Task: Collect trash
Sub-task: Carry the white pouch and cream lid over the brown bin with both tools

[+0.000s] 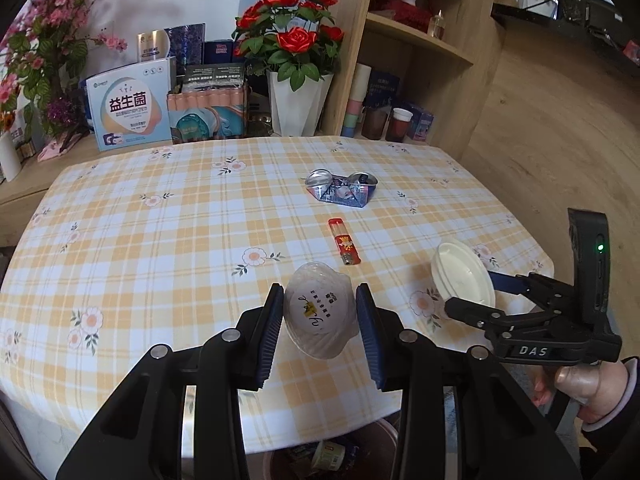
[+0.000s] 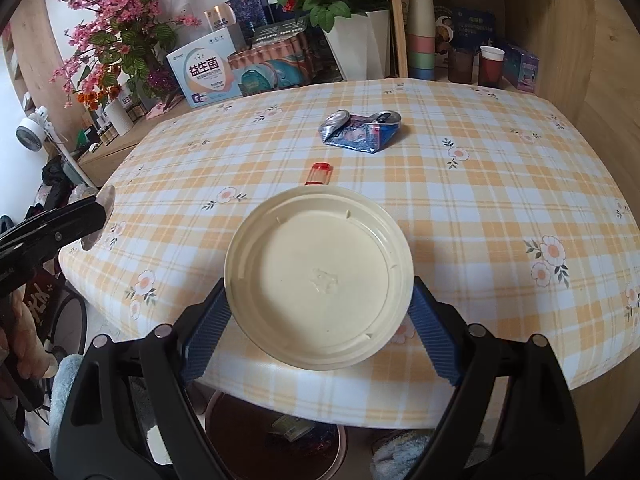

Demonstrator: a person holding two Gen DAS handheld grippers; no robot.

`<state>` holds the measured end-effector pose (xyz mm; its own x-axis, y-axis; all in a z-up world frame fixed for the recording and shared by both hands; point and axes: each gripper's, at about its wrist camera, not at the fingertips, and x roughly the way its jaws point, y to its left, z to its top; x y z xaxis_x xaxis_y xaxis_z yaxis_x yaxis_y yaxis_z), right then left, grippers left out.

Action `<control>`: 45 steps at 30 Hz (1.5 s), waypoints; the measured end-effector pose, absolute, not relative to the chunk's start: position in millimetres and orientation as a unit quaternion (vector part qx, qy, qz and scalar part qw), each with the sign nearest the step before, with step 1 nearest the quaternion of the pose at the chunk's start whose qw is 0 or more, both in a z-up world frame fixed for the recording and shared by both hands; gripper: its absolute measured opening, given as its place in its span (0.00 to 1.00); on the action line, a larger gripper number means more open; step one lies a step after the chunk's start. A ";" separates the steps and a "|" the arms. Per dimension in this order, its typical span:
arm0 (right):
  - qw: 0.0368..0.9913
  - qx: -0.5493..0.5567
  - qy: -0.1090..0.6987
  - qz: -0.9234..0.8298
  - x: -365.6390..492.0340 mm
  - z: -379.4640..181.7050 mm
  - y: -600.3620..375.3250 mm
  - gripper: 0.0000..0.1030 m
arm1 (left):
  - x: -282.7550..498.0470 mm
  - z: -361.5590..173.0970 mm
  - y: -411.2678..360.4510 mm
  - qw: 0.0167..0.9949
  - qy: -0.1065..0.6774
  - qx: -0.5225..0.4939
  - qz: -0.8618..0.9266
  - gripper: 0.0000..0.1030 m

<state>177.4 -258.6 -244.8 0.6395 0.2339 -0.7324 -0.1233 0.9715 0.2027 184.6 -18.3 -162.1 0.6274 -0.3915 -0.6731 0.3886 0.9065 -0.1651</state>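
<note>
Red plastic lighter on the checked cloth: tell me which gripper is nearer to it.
Left. The left gripper, holding a crumpled clear plastic cup, is just in front of the red plastic lighter; the right gripper, holding a cream plastic lid, is further off to its right.

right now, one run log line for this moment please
left gripper: shut on crushed cup | right gripper: shut on cream lid | on table: crushed can, lighter | bin: below table edge

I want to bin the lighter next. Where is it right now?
The lighter lies on the checked tablecloth near the table's middle, between the crushed can behind it and the held plastic lid in front.
</note>
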 end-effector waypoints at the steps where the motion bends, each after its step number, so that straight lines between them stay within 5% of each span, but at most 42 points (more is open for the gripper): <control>1: 0.904 0.066 0.411 0.101 172.9 -243.4 -255.7 0.83 | 179.9 -160.5 -16.9 0.903 0.372 -0.003 -0.214 0.35; 45: 0.890 0.012 0.425 0.167 69.2 -271.7 -193.0 0.84 | 45.9 -151.2 48.4 0.918 0.355 -0.060 -0.169 0.35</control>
<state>69.2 -193.0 -271.7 0.5830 0.3073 -0.7521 -0.2867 0.9440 0.1635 45.9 48.4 -151.2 0.6912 -0.3522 -0.6310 0.2674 0.9359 -0.2295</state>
